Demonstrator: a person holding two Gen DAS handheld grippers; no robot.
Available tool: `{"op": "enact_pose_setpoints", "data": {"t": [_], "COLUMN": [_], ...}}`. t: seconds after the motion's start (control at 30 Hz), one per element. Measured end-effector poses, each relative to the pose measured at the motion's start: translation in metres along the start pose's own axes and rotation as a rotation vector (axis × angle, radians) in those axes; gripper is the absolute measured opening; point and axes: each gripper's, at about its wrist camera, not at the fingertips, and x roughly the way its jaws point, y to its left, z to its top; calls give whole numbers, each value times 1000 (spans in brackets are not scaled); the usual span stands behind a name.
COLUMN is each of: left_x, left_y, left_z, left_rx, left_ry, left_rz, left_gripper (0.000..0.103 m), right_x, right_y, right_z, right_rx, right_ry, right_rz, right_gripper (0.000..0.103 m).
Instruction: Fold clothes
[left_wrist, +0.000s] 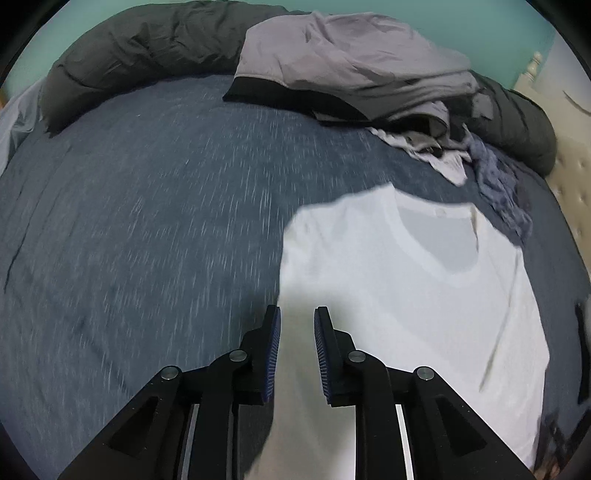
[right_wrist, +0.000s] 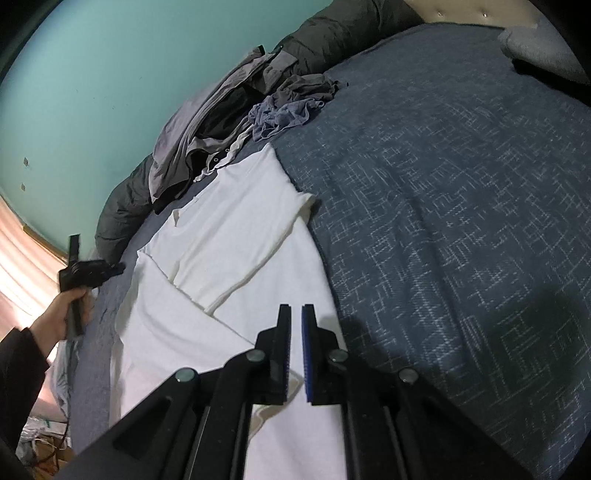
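Observation:
A white T-shirt (left_wrist: 413, 295) lies flat on the blue bedspread (left_wrist: 147, 221), neck opening towards the far side. My left gripper (left_wrist: 297, 314) hovers over the shirt's left edge, jaws open and empty. In the right wrist view the shirt (right_wrist: 229, 236) shows with one sleeve folded across its body. My right gripper (right_wrist: 295, 312) is over the shirt's near right edge, jaws a narrow gap apart with nothing between them. The left gripper (right_wrist: 110, 269) also shows in that view, held in a hand beyond the shirt's far edge.
A pile of grey and blue clothes (left_wrist: 351, 66) lies at the far side, also seen in the right wrist view (right_wrist: 236, 110). A dark rolled duvet (left_wrist: 140, 48) runs along the teal wall (right_wrist: 92, 92). A padded headboard (left_wrist: 569, 170) is at the right.

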Motion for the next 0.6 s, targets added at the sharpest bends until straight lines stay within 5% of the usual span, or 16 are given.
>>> {"op": "enact_pose_setpoints", "data": {"t": [0.4, 0.6], "left_x": [52, 56], "left_y": [-4, 3], "left_z": [50, 54], "left_rx": [-16, -29], "left_ry": [24, 4], "left_rz": [42, 93], "left_gripper": [20, 7], "right_x": [-4, -5], "right_y": [3, 5], "right_z": [3, 1], "right_rx": [-28, -33], "right_ry": [7, 11], "right_rz": [45, 61], "right_gripper": [5, 6]}}
